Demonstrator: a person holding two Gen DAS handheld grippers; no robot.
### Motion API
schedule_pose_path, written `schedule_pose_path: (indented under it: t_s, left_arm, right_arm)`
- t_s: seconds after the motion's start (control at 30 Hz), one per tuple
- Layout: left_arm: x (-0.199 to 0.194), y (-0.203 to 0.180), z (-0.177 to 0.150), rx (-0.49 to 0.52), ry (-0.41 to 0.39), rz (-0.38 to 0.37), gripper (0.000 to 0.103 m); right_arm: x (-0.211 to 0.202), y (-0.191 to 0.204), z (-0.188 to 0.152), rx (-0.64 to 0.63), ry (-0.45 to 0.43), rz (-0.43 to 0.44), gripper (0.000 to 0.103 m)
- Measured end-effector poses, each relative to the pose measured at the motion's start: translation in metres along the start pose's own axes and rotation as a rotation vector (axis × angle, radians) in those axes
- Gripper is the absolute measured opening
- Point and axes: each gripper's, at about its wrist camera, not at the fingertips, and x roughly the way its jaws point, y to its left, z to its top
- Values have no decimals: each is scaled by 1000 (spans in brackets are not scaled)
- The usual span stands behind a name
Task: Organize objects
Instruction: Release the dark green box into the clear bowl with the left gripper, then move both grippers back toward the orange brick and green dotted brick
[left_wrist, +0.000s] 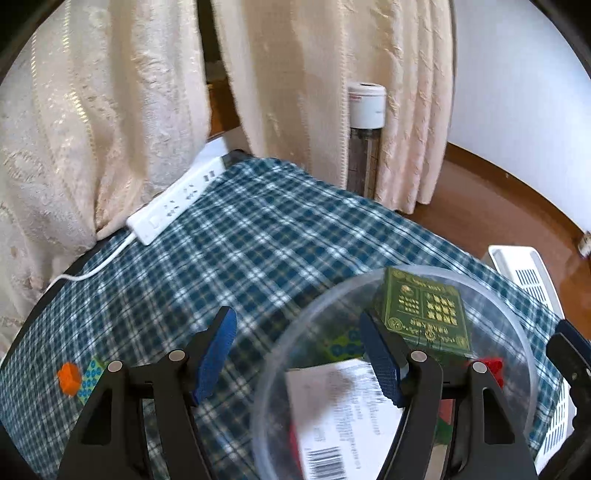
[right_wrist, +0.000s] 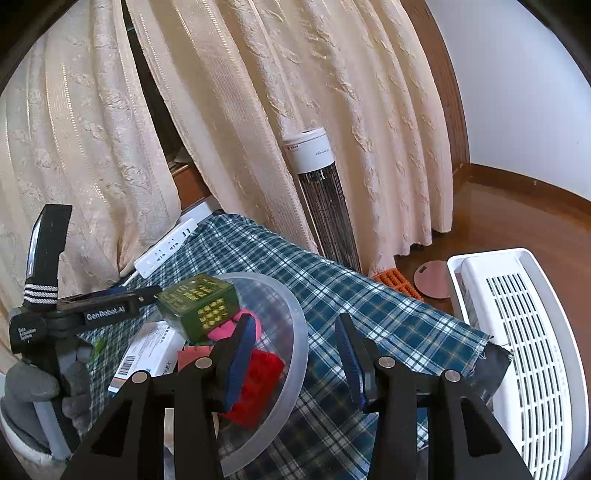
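- While the left gripper (left_wrist: 299, 354) looks down its own fingers, its two blue ribbed pads (left_wrist: 218, 354) stand wide apart with nothing between them; the right-hand pad overlaps the rim of a clear round plastic bowl (left_wrist: 517, 325), though contact cannot be judged.
- Inside that bowl a glossy green box (left_wrist: 428, 310) with gold print leans tilted, beside a white printed carton (left_wrist: 340, 417) bearing a barcode and a red toy brick (left_wrist: 493, 369).
- A blue-and-white plaid cloth (left_wrist: 240, 240), woven and slightly rumpled, covers the table; an orange block (left_wrist: 69, 378) lies at its near left edge, touching a patterned blue-green piece (left_wrist: 90, 378).
- A flat white power strip (left_wrist: 177, 199) rests at the far edge, against cream embossed curtains (left_wrist: 92, 129).
- From the right wrist view, the right gripper (right_wrist: 299, 354) is likewise spread wide and holds nothing; its left pad (right_wrist: 242, 358) sits over the bowl's (right_wrist: 295, 317) interior, above the red studded brick (right_wrist: 258, 384).
- The green box (right_wrist: 199, 306) lies on top of the pile, with a pink piece (right_wrist: 225, 326) and the white carton (right_wrist: 147, 354) beside it.
- The other gripper's black body (right_wrist: 92, 314) reaches to the box, gripped by a grey-gloved hand (right_wrist: 40, 387).
- A white slotted plastic basket (right_wrist: 524, 332) stands just beyond the cloth's right edge, a tower heater (right_wrist: 325, 206) behind.
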Motion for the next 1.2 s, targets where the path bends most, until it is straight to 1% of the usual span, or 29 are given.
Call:
schedule_pose_path:
  t_s: [0.1,0.2,0.53,0.57,0.6,0.63,0.67,0.7,0.93,1.2]
  left_arm:
    - [0,-17,-4,54,5,-10,70]
    - [0,-23,-6,76,9,-10,70]
    - [-11,0,-7,-2,8,-21,70]
    - [-12,2,-8,-7,8,-22,70]
    - [-13,4,-9,-11,7,-22,70]
    - [-15,6,-10,-14,7,-21,70]
    - [-16,9,-11,-19,6,-19,70]
    - [-17,11,-12,-24,4,-17,71]
    - [-27,45,-21,-82,-6,9,71]
    - [-37,91,-38,-147,-6,48,72]
  right_arm:
    - [0,1,0,-1,-1,0,48]
    - [-2,1,-1,-4,-4,1,48]
    - [-8,12,-1,-18,-5,26,48]
    - [-8,14,-1,-21,-4,31,49]
    - [-9,16,-1,-23,-3,36,54]
    - [-10,18,-2,-23,-7,41,56]
    - [-11,21,-2,-25,-9,44,59]
    - [-12,23,-2,-29,-9,49,60]
    - [-13,51,-4,-76,-4,85,60]
    - [-12,91,-13,-139,19,144,62]
